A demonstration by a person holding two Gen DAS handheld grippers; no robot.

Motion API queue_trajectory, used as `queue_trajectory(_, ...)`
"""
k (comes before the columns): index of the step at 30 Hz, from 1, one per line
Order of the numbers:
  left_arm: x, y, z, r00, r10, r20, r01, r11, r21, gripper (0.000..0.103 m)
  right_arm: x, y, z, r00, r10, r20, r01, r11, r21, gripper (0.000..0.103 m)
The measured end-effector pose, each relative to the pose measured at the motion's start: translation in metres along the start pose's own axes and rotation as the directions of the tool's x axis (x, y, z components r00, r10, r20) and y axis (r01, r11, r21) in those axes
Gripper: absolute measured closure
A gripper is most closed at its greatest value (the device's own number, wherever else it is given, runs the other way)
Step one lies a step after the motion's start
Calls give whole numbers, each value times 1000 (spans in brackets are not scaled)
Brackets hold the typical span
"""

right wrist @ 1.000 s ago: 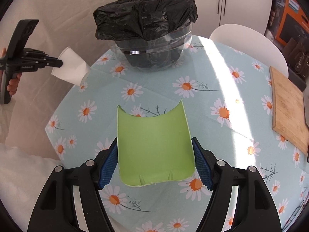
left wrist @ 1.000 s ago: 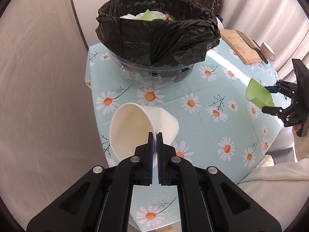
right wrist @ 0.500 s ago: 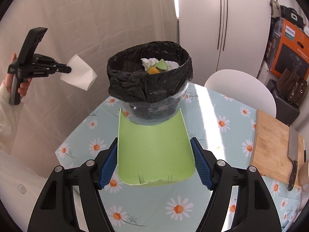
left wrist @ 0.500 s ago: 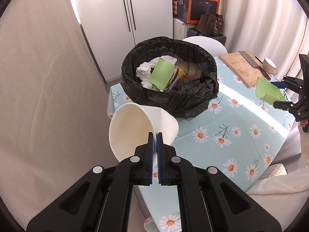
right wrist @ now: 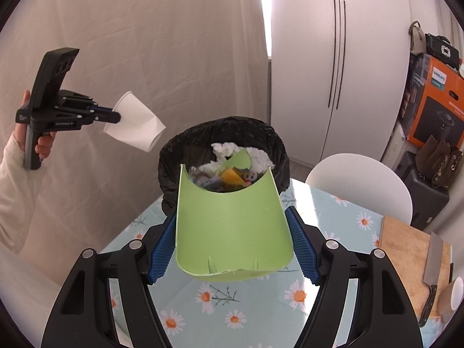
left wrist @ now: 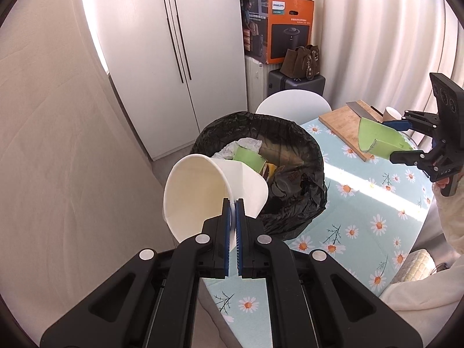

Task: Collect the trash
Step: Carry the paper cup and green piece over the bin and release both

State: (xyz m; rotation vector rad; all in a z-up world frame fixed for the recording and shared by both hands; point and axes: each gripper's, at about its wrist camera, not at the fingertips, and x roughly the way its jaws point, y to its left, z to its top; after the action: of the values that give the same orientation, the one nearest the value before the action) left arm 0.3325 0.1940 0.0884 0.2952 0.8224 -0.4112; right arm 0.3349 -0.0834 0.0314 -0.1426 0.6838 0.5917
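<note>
Bin (right wrist: 174, 156) contents partly hidden behind green cup piece (right wrist: 232, 226)

Matt white paper cup (left wrist: 203, 191), glossy black plastic bin liner (left wrist: 301, 203), wooden board (right wrist: 411, 255).

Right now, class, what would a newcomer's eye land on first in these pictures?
The left claw pinches the rim of a white paper cup beside the black-bagged bin. The right claw grips a green cup fragment in front of that already littered bin.
</note>
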Motion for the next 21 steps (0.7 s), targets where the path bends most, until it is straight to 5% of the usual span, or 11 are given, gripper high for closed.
queue_trajectory(21, 134, 37, 33, 963, -239, -122, 250, 965, 84, 99, 134, 23, 63, 993, -3, -117, 9, 999, 47, 36)
